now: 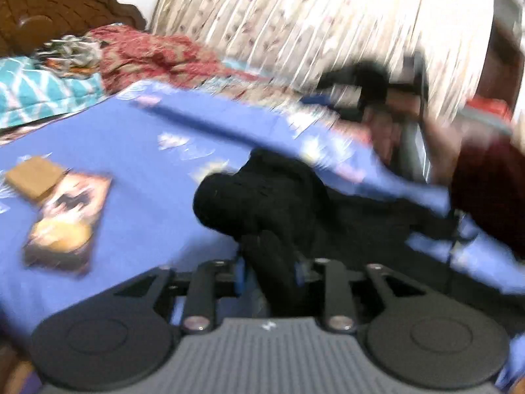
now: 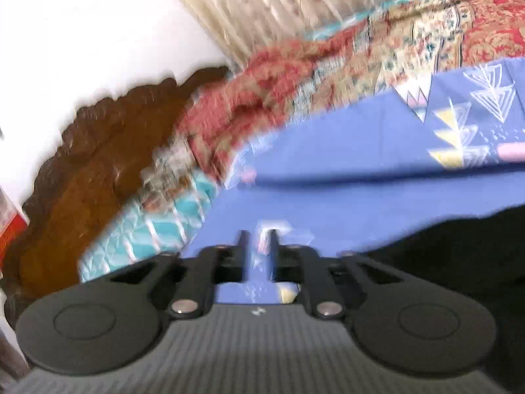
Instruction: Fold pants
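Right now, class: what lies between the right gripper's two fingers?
Only bare blue bedsheet shows in the right gripper gap, in the right wrist view; the black pants lie off to the side.

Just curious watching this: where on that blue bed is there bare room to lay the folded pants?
Bare blue sheet lies between the packets and the black pants. It is crowded far off, by the red quilt.

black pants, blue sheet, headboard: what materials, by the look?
Black pants: soft, matte cloth, probably knit; it bunches limply between the left gripper fingers. Blue sheet: thin printed woven cloth, lying smooth and flat. Headboard: carved wood, glossy brown finish; blur hides any grain.
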`<state>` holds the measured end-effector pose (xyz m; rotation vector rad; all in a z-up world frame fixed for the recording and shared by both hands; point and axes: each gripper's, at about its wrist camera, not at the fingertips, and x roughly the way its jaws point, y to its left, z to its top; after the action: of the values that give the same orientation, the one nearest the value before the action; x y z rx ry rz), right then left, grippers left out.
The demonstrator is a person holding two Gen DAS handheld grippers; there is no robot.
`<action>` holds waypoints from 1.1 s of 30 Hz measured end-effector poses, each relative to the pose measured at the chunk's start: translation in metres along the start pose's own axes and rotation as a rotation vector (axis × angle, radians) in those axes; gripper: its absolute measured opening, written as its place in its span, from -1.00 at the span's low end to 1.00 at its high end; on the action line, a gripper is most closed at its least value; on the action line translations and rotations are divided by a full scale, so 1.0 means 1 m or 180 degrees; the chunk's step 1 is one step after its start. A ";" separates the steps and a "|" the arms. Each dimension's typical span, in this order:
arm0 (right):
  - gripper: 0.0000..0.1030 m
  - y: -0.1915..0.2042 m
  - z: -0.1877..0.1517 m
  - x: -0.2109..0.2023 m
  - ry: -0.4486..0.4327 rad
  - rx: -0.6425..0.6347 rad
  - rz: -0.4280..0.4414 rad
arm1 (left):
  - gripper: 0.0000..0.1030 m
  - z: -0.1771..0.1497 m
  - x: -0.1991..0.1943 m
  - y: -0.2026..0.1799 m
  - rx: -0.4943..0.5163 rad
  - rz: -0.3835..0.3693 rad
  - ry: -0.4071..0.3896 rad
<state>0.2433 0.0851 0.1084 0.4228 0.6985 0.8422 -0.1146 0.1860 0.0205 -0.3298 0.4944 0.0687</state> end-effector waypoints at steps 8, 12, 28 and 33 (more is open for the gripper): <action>0.13 0.065 -0.038 0.037 0.0509 -0.1288 -0.0678 | 0.70 -0.005 -0.005 0.052 -0.0810 -0.0022 0.0286; 0.16 0.071 -0.060 0.075 0.0954 -0.1745 -0.0800 | 0.52 0.013 0.030 0.070 -0.1326 -0.0287 0.0553; -0.15 -0.063 -0.080 0.023 0.1302 -0.1016 -0.1266 | -0.02 0.015 0.072 0.027 -0.0959 -0.0520 0.0800; -0.42 -0.039 -0.055 0.014 0.0984 -0.0514 -0.0762 | -0.58 0.016 0.056 0.015 -0.0741 -0.0513 0.0600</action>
<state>0.2312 0.0766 0.0410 0.0597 0.9386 0.7363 -0.0598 0.2045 0.0030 -0.6069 0.6463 -0.0626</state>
